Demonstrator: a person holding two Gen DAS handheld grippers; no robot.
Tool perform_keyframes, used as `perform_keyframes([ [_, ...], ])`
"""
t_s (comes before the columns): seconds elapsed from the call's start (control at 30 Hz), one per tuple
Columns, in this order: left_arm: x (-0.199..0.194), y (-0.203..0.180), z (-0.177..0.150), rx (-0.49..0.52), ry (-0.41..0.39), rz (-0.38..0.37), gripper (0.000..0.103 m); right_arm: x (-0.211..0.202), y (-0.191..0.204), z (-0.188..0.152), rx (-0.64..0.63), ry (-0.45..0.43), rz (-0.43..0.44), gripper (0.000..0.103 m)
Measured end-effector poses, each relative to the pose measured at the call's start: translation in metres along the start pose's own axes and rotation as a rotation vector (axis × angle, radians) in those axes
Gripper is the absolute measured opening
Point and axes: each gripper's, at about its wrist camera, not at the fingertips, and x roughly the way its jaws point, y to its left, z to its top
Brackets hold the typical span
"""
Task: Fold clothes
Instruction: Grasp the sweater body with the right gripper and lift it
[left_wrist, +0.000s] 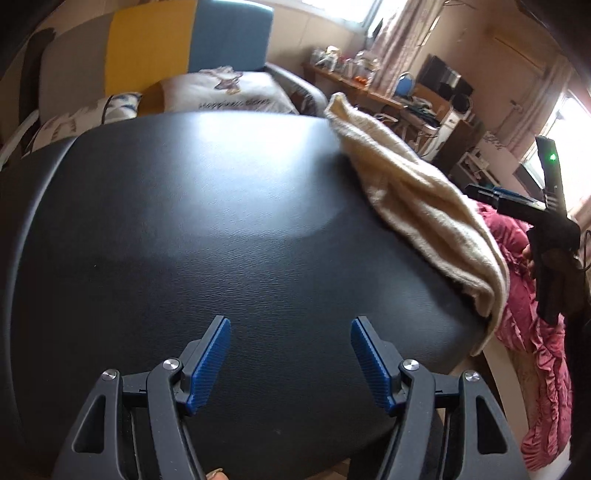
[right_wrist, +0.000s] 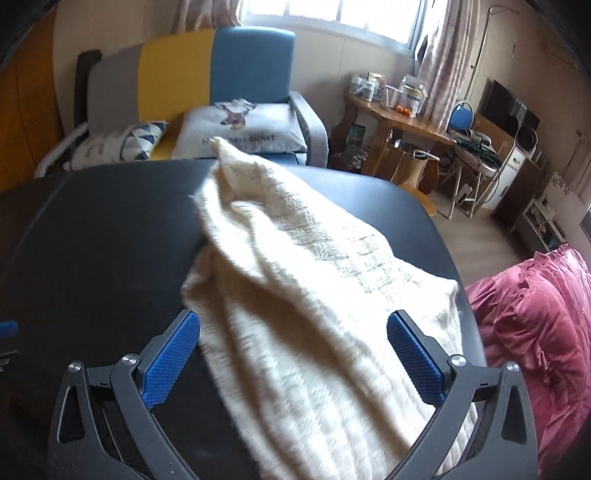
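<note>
Room: lived-in space with a colour-blocked sofa (right_wrist: 207, 74) in grey, yellow and blue panels, a printed cushion (right_wrist: 247, 129) on its seat, and a wooden side table (right_wrist: 402, 122) crowded with jars by the curtained window.
Bench: black top (left_wrist: 184, 229) with a fine leather-like grain, rounded corners and a soft sheen.
Garment: cream knit (right_wrist: 303, 295), fuzzy and ribbed, lying in long rumpled folds along the bench's right side, one end peaked near the far edge, the near end draped over the bench rim.
Bedding: ruffled pink quilt (right_wrist: 532, 317), satiny, beside the bench on the right.
Left hand-held gripper (left_wrist: 290, 363): released, blue cross-hatched pads spread over bare bench, apart from the knit.
Right hand-held gripper (right_wrist: 293, 360): released, pads spread wide on either side of the knit, not pinching it.
</note>
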Motion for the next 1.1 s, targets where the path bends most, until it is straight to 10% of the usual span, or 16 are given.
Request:
perform_keyframes([
  [0.23,0.019,0.024,0.018,-0.021,0.033,0.013,0.068,0.036,-0.016,0.005,-0.067,0.085,-0.097,0.103],
  [0.4,0.027,0.024,0.020,-0.006,0.043,0.017,0.068,0.050,-0.022,-0.003,-0.117,0.146,-0.166,0.072],
  [0.6,0.031,0.041,0.025,0.011,0.038,0.012,0.068,0.057,-0.021,-0.012,-0.127,0.180,-0.180,0.061],
  [1.1,0.041,0.074,0.052,0.017,0.008,0.031,0.068,0.024,0.020,0.005,-0.303,0.018,-0.380,0.048],
])
